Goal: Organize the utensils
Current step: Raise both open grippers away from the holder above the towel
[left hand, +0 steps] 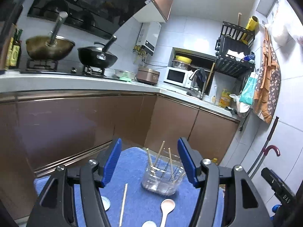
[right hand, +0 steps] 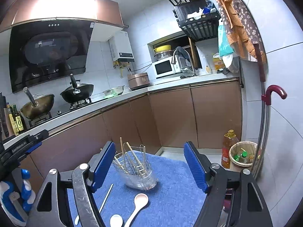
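Grippers over a blue mat (left hand: 136,198) in a kitchen, both wrist views. Left gripper (left hand: 149,160): blue pads spread wide, nothing between them touching either pad. Right gripper (right hand: 149,162): likewise spread, pinching nothing.

Clear utensil holder (left hand: 162,177) stands on the mat, seen between the left gripper's fingers, slightly toward the 1 o'clock side; several chopsticks (left hand: 159,155) stand in it, leaning at differing angles. In the right wrist view the holder (right hand: 141,179) appears tilted and sits nearer the left pad.

Loose chopstick (left hand: 123,204) lies on the mat at 7 o'clock from the holder. Pink spoon (left hand: 166,208) lies at 6 o'clock from the holder, bowl toward it; white spoon (left hand: 149,224) lies just beside the pink spoon's handle, at the lower frame edge.

Background: brown cabinets (left hand: 75,124), two woks (left hand: 97,56) on the stove at 11 o'clock.
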`<state>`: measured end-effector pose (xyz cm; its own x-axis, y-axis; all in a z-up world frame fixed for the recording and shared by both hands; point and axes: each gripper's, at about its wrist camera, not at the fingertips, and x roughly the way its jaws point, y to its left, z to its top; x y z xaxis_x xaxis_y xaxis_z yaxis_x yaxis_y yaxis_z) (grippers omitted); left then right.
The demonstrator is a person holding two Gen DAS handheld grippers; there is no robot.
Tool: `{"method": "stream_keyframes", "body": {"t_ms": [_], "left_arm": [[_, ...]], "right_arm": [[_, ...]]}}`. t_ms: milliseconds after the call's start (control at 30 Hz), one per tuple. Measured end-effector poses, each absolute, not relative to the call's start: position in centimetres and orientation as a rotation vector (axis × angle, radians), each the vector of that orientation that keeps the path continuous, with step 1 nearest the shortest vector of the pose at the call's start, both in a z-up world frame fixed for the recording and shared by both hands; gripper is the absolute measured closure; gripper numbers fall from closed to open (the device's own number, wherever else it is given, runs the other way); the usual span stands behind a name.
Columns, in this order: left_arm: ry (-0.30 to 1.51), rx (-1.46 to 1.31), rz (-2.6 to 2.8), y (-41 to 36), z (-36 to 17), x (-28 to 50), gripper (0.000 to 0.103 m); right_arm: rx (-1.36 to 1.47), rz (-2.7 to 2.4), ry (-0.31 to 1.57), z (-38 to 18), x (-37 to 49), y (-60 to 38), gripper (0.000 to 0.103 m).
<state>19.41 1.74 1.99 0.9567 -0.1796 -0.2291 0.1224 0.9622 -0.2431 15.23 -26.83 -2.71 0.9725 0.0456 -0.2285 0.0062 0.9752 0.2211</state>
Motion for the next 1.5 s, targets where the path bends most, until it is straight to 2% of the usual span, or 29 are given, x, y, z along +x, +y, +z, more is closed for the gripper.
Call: {"method": "stream_keyframes", "body": {"t_ms": [300, 567, 1033, 1500], "left_arm": [[0.215, -0.134, -0.107, 0.5, 2.2, 11.4, 0.041], [0.201, -0.064, -0.108, 0.1, 1.8, 6.8, 0.041], [0.185, -0.003, -0.076, 1.3, 1.3, 3.3, 0.041], [0.234, 0.016, -0.073, 1.3, 0.2, 3.9, 0.041]], "right_arm": [[0.192, 0.018, 0.210, -1.7, 10.0, -25.1, 0.021], [0.179, 0.055, 0.203, -1.1, 6.6, -23.4, 0.020], [0.134, 0.103, 0.208, -0.8, 3.8, -21.0, 0.020], [0.140, 0.118, 0.290, -3.4, 4.6, -21.6, 0.020]]}}
